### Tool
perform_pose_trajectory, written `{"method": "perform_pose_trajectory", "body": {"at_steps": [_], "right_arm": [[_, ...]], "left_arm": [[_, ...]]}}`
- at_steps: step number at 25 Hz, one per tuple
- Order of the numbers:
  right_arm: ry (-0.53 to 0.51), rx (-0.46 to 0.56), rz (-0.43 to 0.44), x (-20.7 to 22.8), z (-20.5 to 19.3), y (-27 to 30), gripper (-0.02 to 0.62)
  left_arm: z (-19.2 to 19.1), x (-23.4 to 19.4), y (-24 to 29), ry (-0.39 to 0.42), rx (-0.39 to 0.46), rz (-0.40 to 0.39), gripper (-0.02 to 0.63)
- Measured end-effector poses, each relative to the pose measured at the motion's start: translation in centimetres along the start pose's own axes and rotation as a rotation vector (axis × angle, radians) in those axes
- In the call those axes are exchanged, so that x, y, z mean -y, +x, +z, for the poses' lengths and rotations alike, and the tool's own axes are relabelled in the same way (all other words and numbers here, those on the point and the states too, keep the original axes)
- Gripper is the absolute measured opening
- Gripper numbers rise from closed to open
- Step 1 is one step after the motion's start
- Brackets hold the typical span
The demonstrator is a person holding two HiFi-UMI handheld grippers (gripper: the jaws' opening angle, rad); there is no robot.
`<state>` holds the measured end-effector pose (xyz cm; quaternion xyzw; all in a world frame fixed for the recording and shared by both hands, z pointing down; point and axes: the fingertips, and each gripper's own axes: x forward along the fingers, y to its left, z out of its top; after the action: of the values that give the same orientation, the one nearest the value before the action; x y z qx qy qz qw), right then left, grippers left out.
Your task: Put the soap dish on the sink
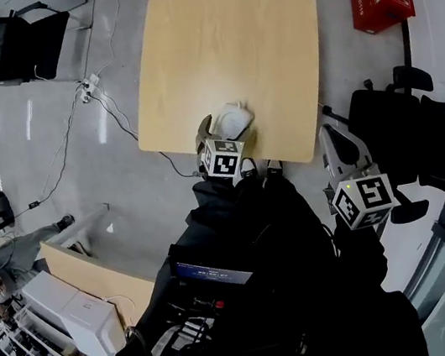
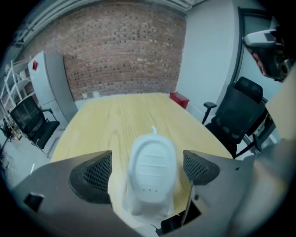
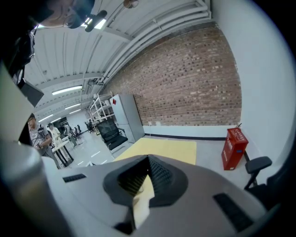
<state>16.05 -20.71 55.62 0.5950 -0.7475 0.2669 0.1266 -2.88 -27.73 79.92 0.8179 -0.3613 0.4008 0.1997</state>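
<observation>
**At the desk's (image 1: 223, 36) near edge: soap dish (image 2: 151, 169) flanked, not pinched**

The white soap dish lies between the left gripper's (image 2: 147, 163) spread jaws, and neither pad seems to press it. An uneven close could nudge it over the edge. The right gripper (image 3: 147, 178), pressed together and empty, hangs aside. No sink shows.

**Lighting and image quality in the three views**

We see bright, even indoor light. In the right gripper view it comes from ceiling strip lamps (image 3: 69, 89). In the head view the pale floor (image 1: 25, 122) throws back streaks of glare. Shadows are faint. We note strong fisheye bending and dark corners in both gripper views, and the soap dish (image 2: 151, 173) looks soft and slightly blurred.
</observation>
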Motion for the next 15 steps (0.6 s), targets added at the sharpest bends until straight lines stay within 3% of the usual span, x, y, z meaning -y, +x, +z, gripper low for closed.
{"method": "perform_pose_trajectory", "body": {"at_steps": [5, 6, 9, 12, 15], "right_arm": [[-0.037, 0.040, 0.041, -1.8, 1.4, -0.1, 0.005], [-0.043, 0.051, 0.049, -2.3, 1.8, -0.1, 0.005], [-0.066, 0.080, 0.075, -3.6, 3.0, -0.2, 0.005], [-0.081, 0.113, 0.104, -4.7, 4.3, -0.9, 0.005], [-0.091, 0.163, 0.137, -6.0, 6.1, -1.6, 0.005]], "left_arm": [[5.7, -1.3, -6.2, -0.022, 0.253, 0.061, 0.469], [7.0, -1.5, -7.6, -0.023, 0.308, 0.072, 0.445], [10.6, -2.1, -11.9, -0.014, 0.453, 0.119, 0.287], [13.0, -2.1, -15.8, -0.012, 0.543, 0.153, 0.257], [14.7, -2.5, -19.4, -0.020, 0.616, 0.197, 0.165]]}}
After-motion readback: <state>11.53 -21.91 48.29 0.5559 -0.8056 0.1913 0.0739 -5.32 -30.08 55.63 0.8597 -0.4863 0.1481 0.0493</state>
